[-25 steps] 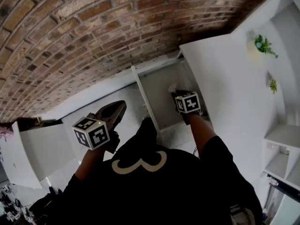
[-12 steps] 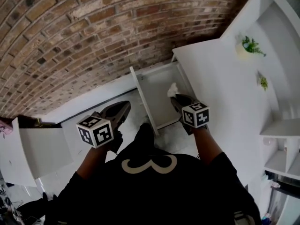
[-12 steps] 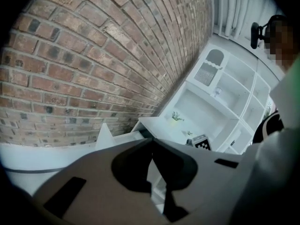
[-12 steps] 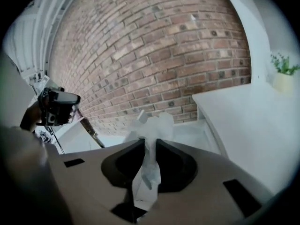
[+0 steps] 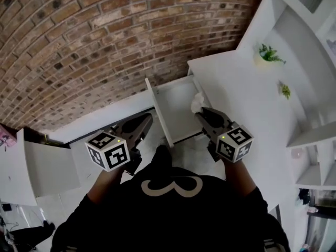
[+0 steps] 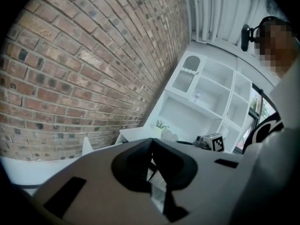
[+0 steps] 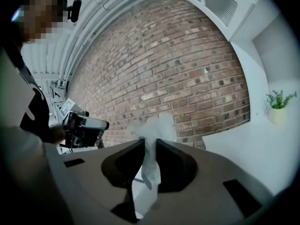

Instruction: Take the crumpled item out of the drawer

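Beside a brick wall (image 5: pixel 105 35), by the open drawer (image 5: pixel 176 109), the right gripper (image 5: pixel 203 113) grasps crumpled paper (image 5: pixel 197 102); the left gripper (image 5: pixel 146 121) is clenched, empty.

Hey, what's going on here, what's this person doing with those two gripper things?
A person holds a gripper in each hand over an open white drawer beside a brick wall. The right gripper is shut on a crumpled white item, held up near the drawer's right edge and out of the drawer. The left gripper is shut and empty, off to the drawer's left.
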{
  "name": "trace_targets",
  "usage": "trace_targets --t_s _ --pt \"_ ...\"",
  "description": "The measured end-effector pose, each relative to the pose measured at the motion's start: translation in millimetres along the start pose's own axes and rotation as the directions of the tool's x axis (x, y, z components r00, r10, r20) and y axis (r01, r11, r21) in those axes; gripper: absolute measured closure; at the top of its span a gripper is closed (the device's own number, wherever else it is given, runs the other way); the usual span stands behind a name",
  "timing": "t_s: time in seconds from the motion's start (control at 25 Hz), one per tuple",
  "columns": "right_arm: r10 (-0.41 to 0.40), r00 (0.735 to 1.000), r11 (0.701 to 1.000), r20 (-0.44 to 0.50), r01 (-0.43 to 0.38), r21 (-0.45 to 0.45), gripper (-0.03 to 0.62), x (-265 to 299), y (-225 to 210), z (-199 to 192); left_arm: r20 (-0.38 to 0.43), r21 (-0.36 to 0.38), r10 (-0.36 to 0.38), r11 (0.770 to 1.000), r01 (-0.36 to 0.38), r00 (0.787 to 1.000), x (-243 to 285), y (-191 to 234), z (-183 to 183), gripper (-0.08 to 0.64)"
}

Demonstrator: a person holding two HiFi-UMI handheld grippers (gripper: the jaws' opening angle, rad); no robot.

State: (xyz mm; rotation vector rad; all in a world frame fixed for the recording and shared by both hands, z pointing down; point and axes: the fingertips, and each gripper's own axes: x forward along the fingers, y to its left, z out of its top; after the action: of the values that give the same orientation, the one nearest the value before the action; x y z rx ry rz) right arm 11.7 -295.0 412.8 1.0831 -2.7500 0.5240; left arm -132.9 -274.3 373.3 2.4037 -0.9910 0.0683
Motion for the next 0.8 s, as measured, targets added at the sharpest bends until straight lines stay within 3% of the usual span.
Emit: trace_targets --t_s 0.28,0.8 --pt "0.107 0.981 0.994 0.164 -0.109 0.006 0.509 -60 57 50 0.069 0.094 -0.036 0.995 0.03 0.997 -30 -53 19 0.557" --pt "0.139 0.965 0.99 0.222 -0.13 -0.057 0.512 -96 98 57 0.103 0.135 -0.076 0.989 0.061 0.992 -54 -93 14 0.557"
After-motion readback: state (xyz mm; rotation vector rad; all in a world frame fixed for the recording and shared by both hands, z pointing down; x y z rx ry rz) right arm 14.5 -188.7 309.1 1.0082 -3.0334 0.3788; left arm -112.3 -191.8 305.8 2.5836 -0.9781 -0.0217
